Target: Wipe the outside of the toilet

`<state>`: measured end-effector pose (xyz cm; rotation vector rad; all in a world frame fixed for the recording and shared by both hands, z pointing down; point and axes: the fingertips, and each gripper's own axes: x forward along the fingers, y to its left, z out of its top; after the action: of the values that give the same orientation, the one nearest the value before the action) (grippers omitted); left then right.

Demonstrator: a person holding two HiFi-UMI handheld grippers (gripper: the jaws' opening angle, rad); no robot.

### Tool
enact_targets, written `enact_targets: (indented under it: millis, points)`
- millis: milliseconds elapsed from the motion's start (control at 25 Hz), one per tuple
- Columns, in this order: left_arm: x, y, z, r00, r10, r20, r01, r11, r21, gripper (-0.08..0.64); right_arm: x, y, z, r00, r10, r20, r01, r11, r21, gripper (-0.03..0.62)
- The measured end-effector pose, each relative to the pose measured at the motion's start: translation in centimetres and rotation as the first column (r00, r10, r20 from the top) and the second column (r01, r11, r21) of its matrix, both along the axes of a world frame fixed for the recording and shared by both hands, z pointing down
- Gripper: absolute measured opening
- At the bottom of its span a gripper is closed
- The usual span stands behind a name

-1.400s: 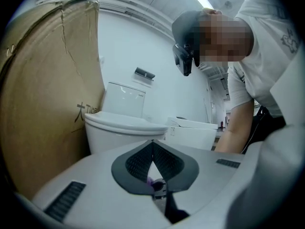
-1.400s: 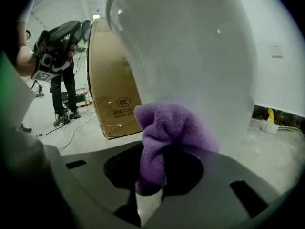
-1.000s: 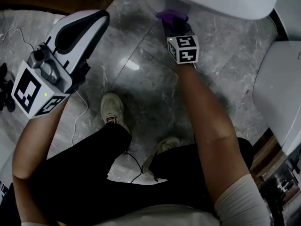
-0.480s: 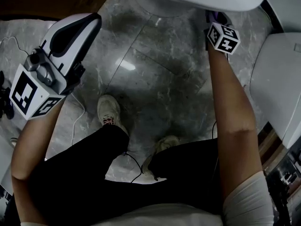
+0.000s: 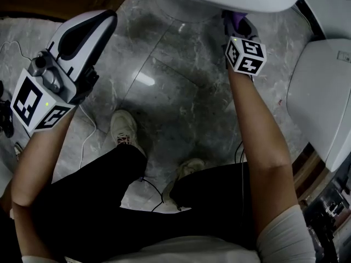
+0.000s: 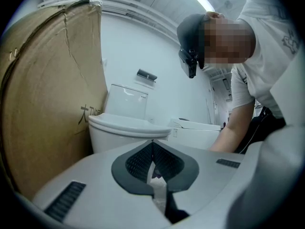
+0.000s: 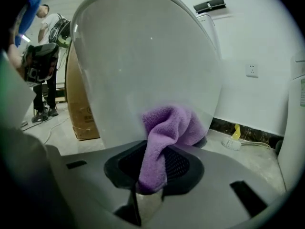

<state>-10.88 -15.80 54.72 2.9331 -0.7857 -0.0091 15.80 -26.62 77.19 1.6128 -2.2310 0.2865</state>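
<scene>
The cloth (image 7: pixel 167 128) is purple against the plain glossy white toilet (image 7: pixel 143 56), and the floor (image 5: pixel 181 86) is grey stone veined with paler streaks. The left gripper (image 5: pixel 108 18) is white with a black inlay and dark meshed pads; it and the right gripper (image 5: pixel 237 19) carry cubes of black-and-white square markers. The cardboard box (image 6: pixel 43 104) is brown with dark print, the person's trousers (image 5: pixel 93 201) black

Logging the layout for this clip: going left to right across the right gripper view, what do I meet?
standing person → cardboard box → purple cloth → yellow-handled brush
</scene>
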Motion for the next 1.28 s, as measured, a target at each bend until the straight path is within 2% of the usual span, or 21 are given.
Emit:
enact_targets:
  millis: [120,200,280,360,440,560,760,1080,1200,1280]
  points:
    - [0.6,0.3,-0.2,1.000,0.007,0.001,-0.007,1.000,0.003,0.006,-2.6,1.9,-0.4,0.999,-0.035,0.027,0.035,0.999,0.007,0.084]
    - [1.0,0.5,-0.3,1.000,0.014,0.004,-0.014,1.000,0.006,0.006,-5.4,3.3,-0.9,0.994,-0.109,0.012,0.109,0.994,0.026,0.084]
    - [1.3,0.7,-0.2,1.000,0.020,0.009,-0.020,1.000,0.009,0.006,-9.7,4.7,-2.3,0.972,-0.234,-0.009,0.234,0.970,0.063,0.084]
    - [1.5,0.7,0.0,1.000,0.018,0.017,-0.019,1.000,0.009,0.006,-14.6,5.5,-4.9,0.940,-0.340,0.006,0.337,0.936,0.105,0.084]
    - [1.5,0.7,0.2,1.000,0.010,0.024,-0.010,1.000,0.007,0.006,-18.3,5.1,-7.6,0.926,-0.373,0.061,0.363,0.923,0.127,0.084]
    - [1.3,0.6,-0.1,1.000,-0.004,0.025,0.004,1.000,0.011,0.006,-20.2,4.8,-9.1,0.926,-0.359,0.118,0.344,0.930,0.125,0.083]
    - [1.5,0.6,-0.2,1.000,-0.009,0.027,0.009,1.000,0.011,0.006,-17.9,5.4,-8.7,0.925,-0.372,0.076,0.361,0.924,0.127,0.083]
    - [1.3,-0.4,1.1,0.999,-0.028,0.036,0.029,0.999,-0.015,0.006,-9.1,6.2,-8.8,0.924,-0.383,-0.003,0.381,0.919,0.105,0.083]
    - [1.4,-0.9,1.2,0.999,-0.028,0.032,0.029,0.999,-0.028,0.006,-5.3,5.4,-9.6,0.942,-0.335,0.004,0.332,0.937,0.103,0.084]
    - [1.6,-0.8,1.3,0.999,-0.017,0.032,0.018,0.999,-0.036,0.006,-1.9,4.6,-10.0,0.965,-0.260,0.037,0.256,0.962,0.093,0.084]
